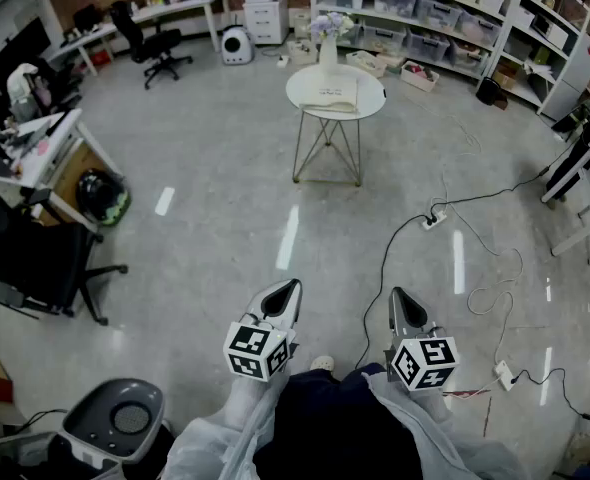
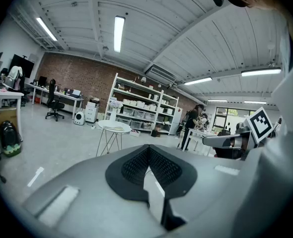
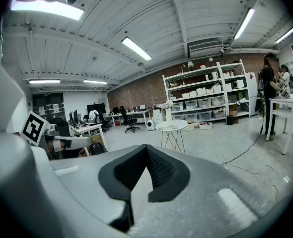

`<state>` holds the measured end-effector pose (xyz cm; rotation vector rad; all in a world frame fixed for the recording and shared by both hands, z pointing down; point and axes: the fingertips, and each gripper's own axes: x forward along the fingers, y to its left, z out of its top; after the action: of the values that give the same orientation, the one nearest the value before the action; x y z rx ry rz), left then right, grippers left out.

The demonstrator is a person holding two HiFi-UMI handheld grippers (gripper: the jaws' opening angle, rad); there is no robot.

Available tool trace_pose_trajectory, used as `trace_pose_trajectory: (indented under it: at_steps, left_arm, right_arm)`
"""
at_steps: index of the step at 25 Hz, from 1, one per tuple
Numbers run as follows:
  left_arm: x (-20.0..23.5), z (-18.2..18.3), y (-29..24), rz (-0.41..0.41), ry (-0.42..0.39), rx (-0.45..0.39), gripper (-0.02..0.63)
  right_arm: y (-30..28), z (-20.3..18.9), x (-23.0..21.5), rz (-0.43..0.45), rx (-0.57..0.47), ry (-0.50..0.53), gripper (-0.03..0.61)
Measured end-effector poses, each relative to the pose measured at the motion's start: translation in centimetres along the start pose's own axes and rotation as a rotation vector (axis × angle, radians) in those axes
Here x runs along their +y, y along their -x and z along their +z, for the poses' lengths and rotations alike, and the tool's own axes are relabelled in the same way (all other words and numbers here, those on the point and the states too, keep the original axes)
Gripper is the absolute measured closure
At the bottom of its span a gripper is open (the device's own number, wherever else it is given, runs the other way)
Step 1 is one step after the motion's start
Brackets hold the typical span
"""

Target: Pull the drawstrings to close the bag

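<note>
A cream cloth bag (image 1: 333, 93) lies on a small round white table (image 1: 373, 100) far ahead of me across the floor. The same table (image 2: 113, 126) shows small in the left gripper view, and in the right gripper view the table (image 3: 171, 126) stands beyond the jaws. My left gripper (image 1: 289, 287) and right gripper (image 1: 399, 294) hang side by side in front of my body, well short of the table. Both point forward. The left gripper (image 2: 147, 147) is shut with nothing between its pads, and the right gripper (image 3: 146, 147) is shut and empty too.
A white vase (image 1: 328, 46) stands on the table's far side. Power cables (image 1: 445, 216) trail over the floor at the right. A black office chair (image 1: 35, 258) and desks line the left, a grey round base (image 1: 115, 418) sits at the bottom left, and shelves (image 1: 445, 18) fill the back wall.
</note>
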<state>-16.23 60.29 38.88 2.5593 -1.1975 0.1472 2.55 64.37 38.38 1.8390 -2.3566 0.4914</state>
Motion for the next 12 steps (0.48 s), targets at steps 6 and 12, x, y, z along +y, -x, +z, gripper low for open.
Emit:
trace_pose_trajectory:
  at_steps: [6,12]
  left_arm:
    - [-0.7,-0.7,-0.2,-0.002,-0.026,0.012,0.594]
    - [-1.3,-1.2,-0.7,-0.012,-0.021,0.029,0.594]
  right_arm:
    - [0.5,-0.5,-0.6,-0.002,-0.002,-0.004,0.577]
    - [0.6,-0.8,-0.6,0.006,-0.009,-0.014,0.577]
